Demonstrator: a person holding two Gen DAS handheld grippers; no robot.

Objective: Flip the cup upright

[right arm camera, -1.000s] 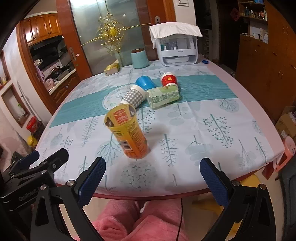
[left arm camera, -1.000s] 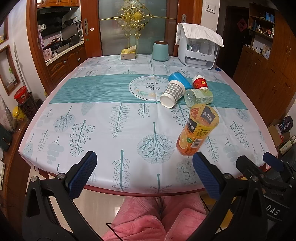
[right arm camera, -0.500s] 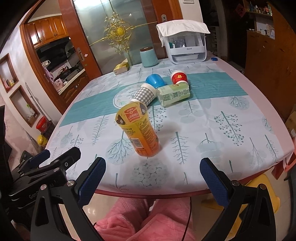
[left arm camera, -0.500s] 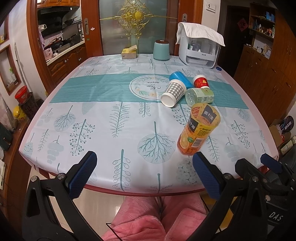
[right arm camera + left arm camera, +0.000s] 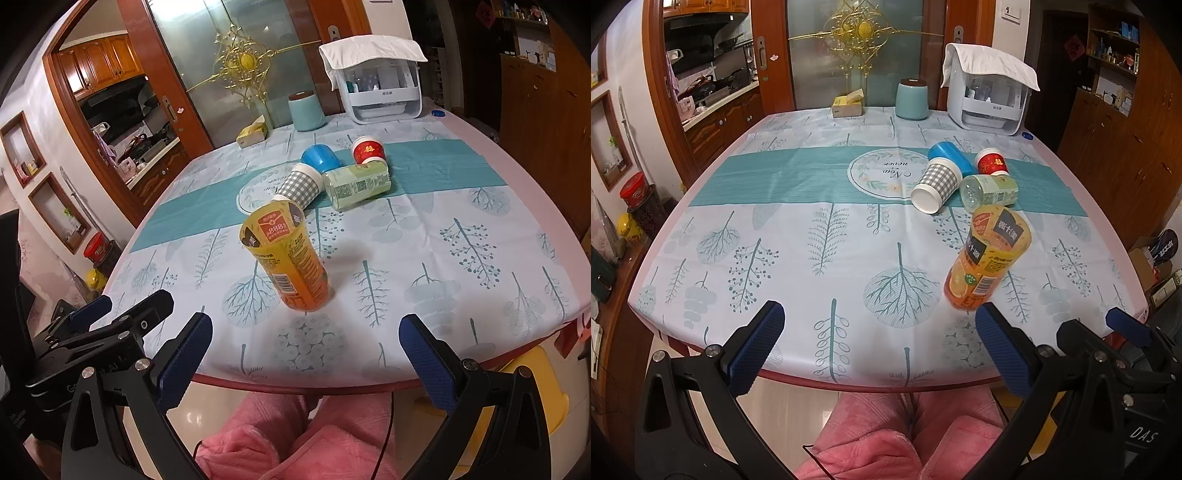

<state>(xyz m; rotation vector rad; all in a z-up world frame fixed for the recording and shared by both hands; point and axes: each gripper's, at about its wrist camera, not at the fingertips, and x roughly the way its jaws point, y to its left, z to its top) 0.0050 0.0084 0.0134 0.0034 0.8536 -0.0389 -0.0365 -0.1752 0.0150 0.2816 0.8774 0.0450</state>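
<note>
Orange cup (image 5: 291, 264) stands upright mid-frame on table (image 5: 480, 258); gingham cup (image 5: 297, 184) lies sideways. Both claws (image 5: 879, 347) (image 5: 304, 356) spread open, empty.

This is someone's home, a dining room that opens onto a kitchen. The counter (image 5: 701, 229) in the middle wears a wipe-clean cloth printed with pale leaves and a teal band. Behind it stands a frosted glass door (image 5: 864, 55) with gilt scrollwork in a warm wooden frame. Through the opening on the left I can see kitchen cabinets (image 5: 720, 122) and pans under a range hood. A tissue box (image 5: 846, 106), a teal canister (image 5: 911, 99) and a white towel-draped appliance (image 5: 990, 96) sit at the far edge. Dark wooden cupboards (image 5: 1123, 147) and cluttered shelves line the right wall.
</note>
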